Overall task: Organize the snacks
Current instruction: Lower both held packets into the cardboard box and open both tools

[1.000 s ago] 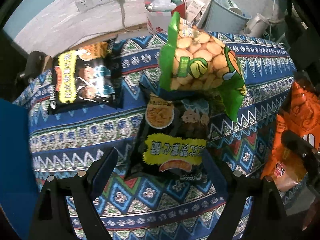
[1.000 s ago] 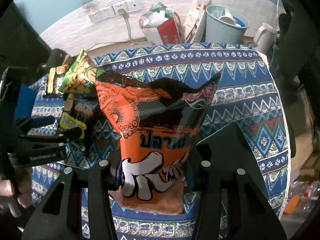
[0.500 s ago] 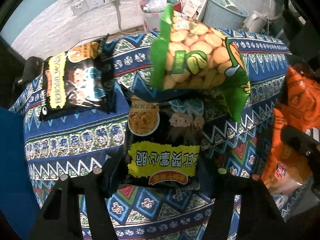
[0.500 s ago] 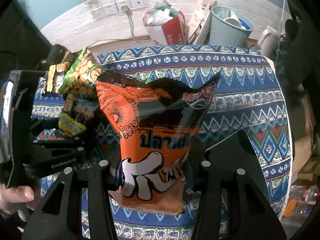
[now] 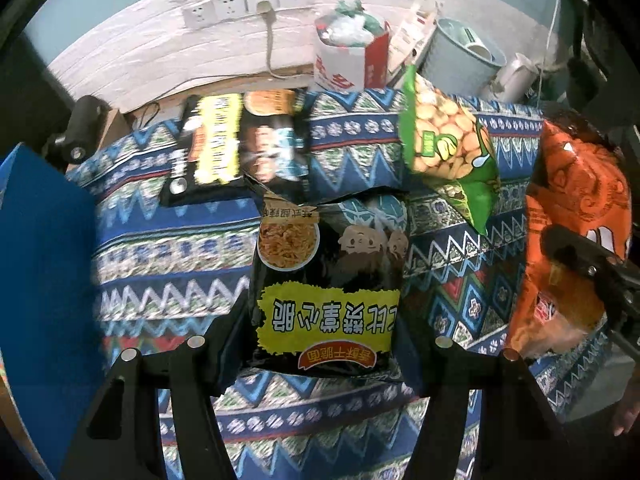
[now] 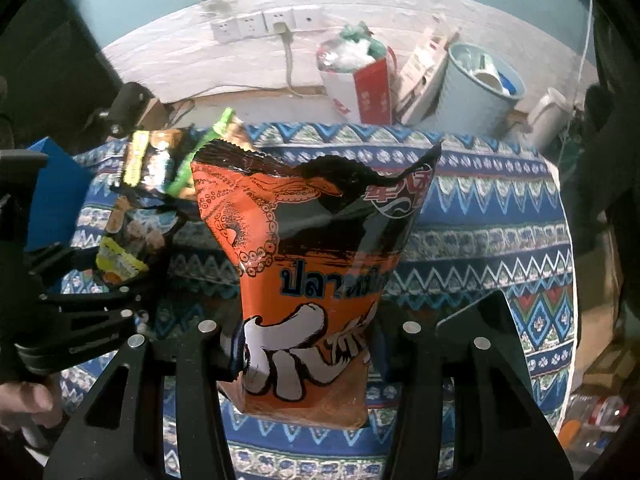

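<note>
My left gripper (image 5: pixel 320 332) is shut on the lower end of a black snack bag with a yellow label (image 5: pixel 328 280), held just above the patterned tablecloth (image 5: pixel 460 300). A green bag of peanuts (image 5: pixel 444 148) lies beyond it to the right, and a second black bag (image 5: pixel 240 144) lies at the far left. My right gripper (image 6: pixel 308 356) is shut on an orange squid-print bag (image 6: pixel 316 248), upright over the cloth. That orange bag (image 5: pixel 576 184) also hangs at the right edge of the left wrist view. The left gripper with its black bag (image 6: pixel 128 248) shows at the left of the right wrist view.
Behind the table stand a pale blue bin (image 6: pixel 476 88), a red and white paper bag (image 6: pixel 360 76) and a white kettle (image 6: pixel 552 116), below a row of wall sockets (image 6: pixel 264 24). A blue surface (image 5: pixel 44 260) borders the table's left side.
The left gripper closed on the black bag and raised it from beneath the green bag, which now sits further right in view. The right gripper kept its hold on the orange bag.
</note>
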Motion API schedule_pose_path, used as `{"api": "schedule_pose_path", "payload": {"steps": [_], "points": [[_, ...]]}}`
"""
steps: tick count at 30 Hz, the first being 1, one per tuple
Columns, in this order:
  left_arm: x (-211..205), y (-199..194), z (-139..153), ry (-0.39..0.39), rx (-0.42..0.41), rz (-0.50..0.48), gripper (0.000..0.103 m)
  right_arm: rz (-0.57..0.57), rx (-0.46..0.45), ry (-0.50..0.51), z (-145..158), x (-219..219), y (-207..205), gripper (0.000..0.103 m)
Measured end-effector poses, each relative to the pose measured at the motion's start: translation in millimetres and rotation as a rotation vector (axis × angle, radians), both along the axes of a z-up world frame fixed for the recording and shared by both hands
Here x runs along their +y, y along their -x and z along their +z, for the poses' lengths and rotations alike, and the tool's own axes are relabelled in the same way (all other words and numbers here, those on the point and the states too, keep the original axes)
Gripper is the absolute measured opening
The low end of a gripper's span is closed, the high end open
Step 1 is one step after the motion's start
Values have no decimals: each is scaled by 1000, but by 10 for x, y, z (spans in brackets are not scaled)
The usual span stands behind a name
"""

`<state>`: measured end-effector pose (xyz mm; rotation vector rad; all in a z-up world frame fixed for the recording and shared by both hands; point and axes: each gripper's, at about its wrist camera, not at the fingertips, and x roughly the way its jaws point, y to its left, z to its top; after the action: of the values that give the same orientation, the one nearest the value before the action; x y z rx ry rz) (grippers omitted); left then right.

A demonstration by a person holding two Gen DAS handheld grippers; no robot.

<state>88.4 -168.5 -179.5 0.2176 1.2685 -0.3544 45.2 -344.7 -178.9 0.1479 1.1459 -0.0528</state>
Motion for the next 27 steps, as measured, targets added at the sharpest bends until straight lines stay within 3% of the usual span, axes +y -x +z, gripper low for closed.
{"api": "schedule_pose_path", "payload": {"steps": [27], "points": [[1370,428,929,53,-158,137,65,192,-133,11,671,1216,-143,46]]}}
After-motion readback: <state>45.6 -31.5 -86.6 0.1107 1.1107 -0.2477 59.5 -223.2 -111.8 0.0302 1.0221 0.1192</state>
